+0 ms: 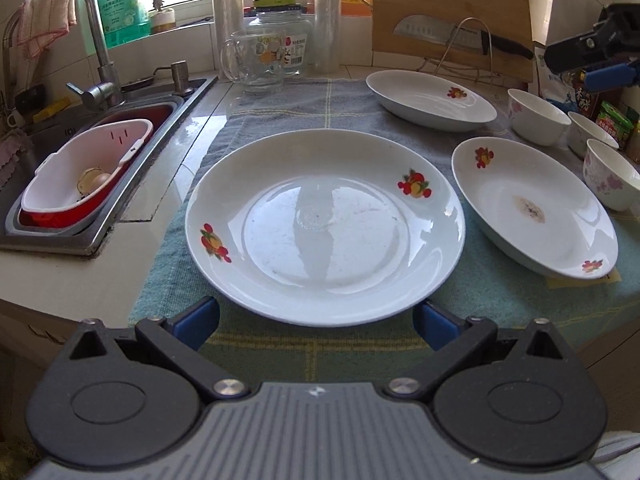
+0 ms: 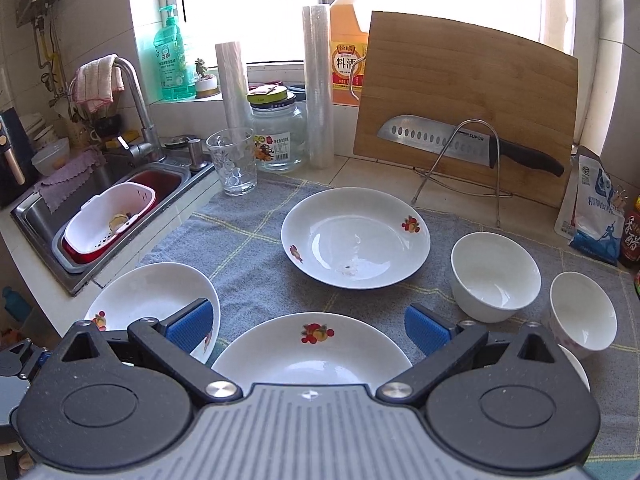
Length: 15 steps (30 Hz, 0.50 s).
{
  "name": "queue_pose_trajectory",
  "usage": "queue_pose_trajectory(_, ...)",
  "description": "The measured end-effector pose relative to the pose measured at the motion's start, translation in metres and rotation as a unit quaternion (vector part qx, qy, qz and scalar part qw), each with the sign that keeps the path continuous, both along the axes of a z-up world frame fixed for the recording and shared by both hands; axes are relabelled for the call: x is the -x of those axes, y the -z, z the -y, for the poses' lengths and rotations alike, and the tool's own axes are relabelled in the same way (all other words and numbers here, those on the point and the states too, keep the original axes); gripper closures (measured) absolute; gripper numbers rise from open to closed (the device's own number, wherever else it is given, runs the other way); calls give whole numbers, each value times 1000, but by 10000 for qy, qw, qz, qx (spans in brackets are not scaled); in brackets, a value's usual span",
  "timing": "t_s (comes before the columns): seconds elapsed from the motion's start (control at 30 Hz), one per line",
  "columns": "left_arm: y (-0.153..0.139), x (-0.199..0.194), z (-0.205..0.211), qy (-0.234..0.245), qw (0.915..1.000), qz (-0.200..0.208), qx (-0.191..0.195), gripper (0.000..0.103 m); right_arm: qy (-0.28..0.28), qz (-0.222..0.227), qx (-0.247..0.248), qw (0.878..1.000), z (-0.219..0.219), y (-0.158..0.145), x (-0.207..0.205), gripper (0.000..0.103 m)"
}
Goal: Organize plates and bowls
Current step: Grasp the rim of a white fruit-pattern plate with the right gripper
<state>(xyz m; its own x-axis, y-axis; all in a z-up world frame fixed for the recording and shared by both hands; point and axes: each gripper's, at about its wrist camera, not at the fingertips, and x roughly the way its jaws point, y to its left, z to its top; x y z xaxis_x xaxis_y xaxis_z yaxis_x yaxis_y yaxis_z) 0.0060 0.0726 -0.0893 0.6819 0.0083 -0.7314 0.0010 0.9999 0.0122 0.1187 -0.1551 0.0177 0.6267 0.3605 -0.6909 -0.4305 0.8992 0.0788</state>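
Three white plates with fruit prints lie on a grey-green cloth [image 1: 280, 116]. The large plate [image 1: 324, 224] lies just ahead of my left gripper [image 1: 316, 322], which is open and empty at its near rim. A second plate [image 1: 532, 204] lies to its right, a third [image 1: 430, 98] behind. In the right wrist view my right gripper [image 2: 310, 330] is open and empty above the near plate [image 2: 312, 350]; the far plate [image 2: 356, 238] and the large plate [image 2: 152, 300] also show. Three white bowls [image 2: 496, 276] [image 2: 582, 314] [image 1: 610, 174] stand at the right.
A sink [image 1: 60, 148] with a red-and-white colander [image 1: 84, 172] is at the left. A glass cup [image 2: 232, 162], a jar [image 2: 278, 138], film rolls, a cutting board [image 2: 468, 96] and a knife [image 2: 460, 142] on a wire rack stand at the back. Packets and bottles [image 2: 592, 208] line the right edge.
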Motion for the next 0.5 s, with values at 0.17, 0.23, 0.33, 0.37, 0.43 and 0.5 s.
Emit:
queue_pose_trajectory(0.17,10,-9,-9,206,9997,-32,126,1,-182,-133,48,9997,-21,12,-11,0)
queue_pose_trajectory(0.23,12,-9,-7,299,9995,20,-2,0,-331,-224,43,9992,-29,17,-15,0)
queue_pose_trajectory(0.33,11,-12,-8,326,9995,-5,12,0,-637,-365,-70,9973,-42,25,-22,0)
queue_pose_trajectory(0.37,11,-13,-8,319,9995,-22,16,0,-756,-413,-112,9962,-48,28,-25,0)
queue_pose_trajectory(0.43,13,-11,-9,318,9995,69,13,0,-958,-467,-176,9942,-56,31,-29,0)
queue_pose_trajectory(0.5,14,-7,-10,316,9993,193,18,0,-1198,-551,-248,9910,-67,34,-36,0)
